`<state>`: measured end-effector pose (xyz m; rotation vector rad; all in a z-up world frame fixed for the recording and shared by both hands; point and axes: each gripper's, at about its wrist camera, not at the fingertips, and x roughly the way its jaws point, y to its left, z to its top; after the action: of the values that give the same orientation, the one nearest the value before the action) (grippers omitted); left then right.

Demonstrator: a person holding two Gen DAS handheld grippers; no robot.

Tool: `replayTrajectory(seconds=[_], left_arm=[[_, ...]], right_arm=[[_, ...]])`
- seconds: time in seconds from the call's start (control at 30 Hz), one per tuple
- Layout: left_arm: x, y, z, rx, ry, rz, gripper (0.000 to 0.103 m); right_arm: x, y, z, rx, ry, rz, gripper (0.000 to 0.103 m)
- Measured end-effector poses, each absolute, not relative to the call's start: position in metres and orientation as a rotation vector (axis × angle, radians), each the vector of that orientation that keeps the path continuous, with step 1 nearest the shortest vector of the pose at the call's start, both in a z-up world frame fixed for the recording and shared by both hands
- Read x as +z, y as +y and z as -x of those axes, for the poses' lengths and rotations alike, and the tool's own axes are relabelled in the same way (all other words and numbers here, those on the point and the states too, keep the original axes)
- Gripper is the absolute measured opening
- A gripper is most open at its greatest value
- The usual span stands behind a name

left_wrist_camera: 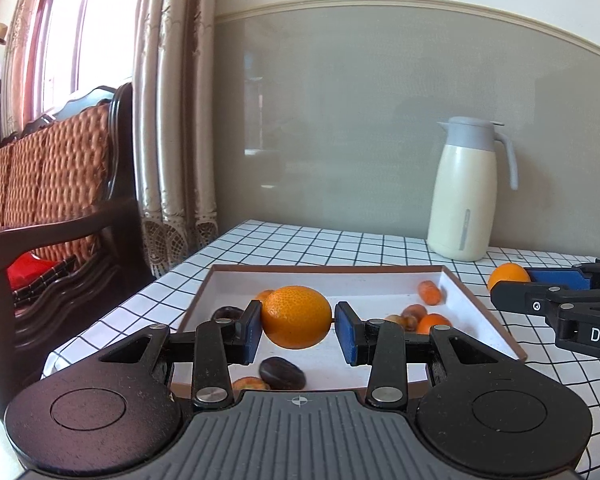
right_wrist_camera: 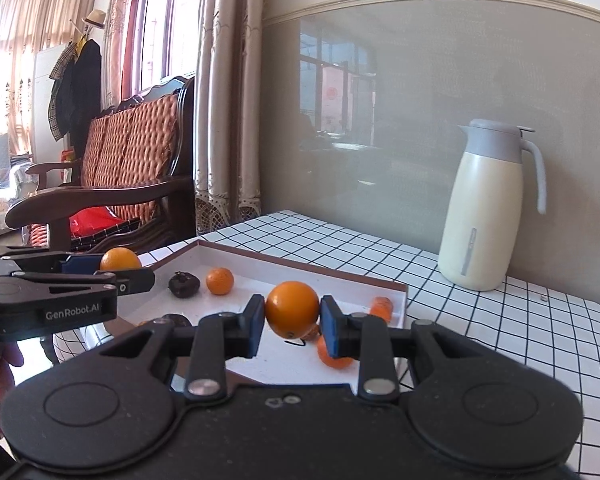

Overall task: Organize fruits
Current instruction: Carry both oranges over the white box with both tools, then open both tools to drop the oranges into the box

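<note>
A table under a white cloth with a black grid (left_wrist_camera: 300, 244) stands against a grey-panelled wall, with curtains (left_wrist_camera: 172, 120) and a wooden armchair with woven cushions (left_wrist_camera: 52, 184) off to the left; a cream thermos jug with a grey lid and handle (left_wrist_camera: 466, 190) stands upright on the cloth by the wall, well apart from the fruit. A shallow white tray with a brown rim (left_wrist_camera: 324, 267) lies on the cloth in front of both cameras.

The left gripper (left_wrist_camera: 298, 322) is partly closed and pinches a large orange (left_wrist_camera: 297, 316) between its blue pads, held above the tray floor; the left pad presses the peel, while on the right pad the contact looks slight. The right gripper (right_wrist_camera: 292, 316) likewise pinches a smaller orange (right_wrist_camera: 293, 308) between its pads over the tray; in the left view it reaches in from the right edge, beside the tray's right rim.

Loose in the tray: a dark round fruit (left_wrist_camera: 282, 372) near the front, another dark one (left_wrist_camera: 226, 313) behind the left finger, a small mandarin (right_wrist_camera: 220, 281) toward the back, a small orange piece (left_wrist_camera: 430, 293) in the far right corner, and a cluster of brownish and orange pieces (left_wrist_camera: 418, 318) just behind the left gripper's right finger, partly hidden by it.
</note>
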<state>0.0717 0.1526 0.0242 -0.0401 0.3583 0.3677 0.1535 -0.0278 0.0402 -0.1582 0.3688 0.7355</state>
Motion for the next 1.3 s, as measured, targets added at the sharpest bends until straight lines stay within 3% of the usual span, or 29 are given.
replayTrajectory(seconds=[1.3], left_arm=[[0.009,0.212,-0.134,0.434,0.39,0.073,0.039]], right_arm=[[0.028,0.029,-0.241,0.677,0.394,0.181,0.021]])
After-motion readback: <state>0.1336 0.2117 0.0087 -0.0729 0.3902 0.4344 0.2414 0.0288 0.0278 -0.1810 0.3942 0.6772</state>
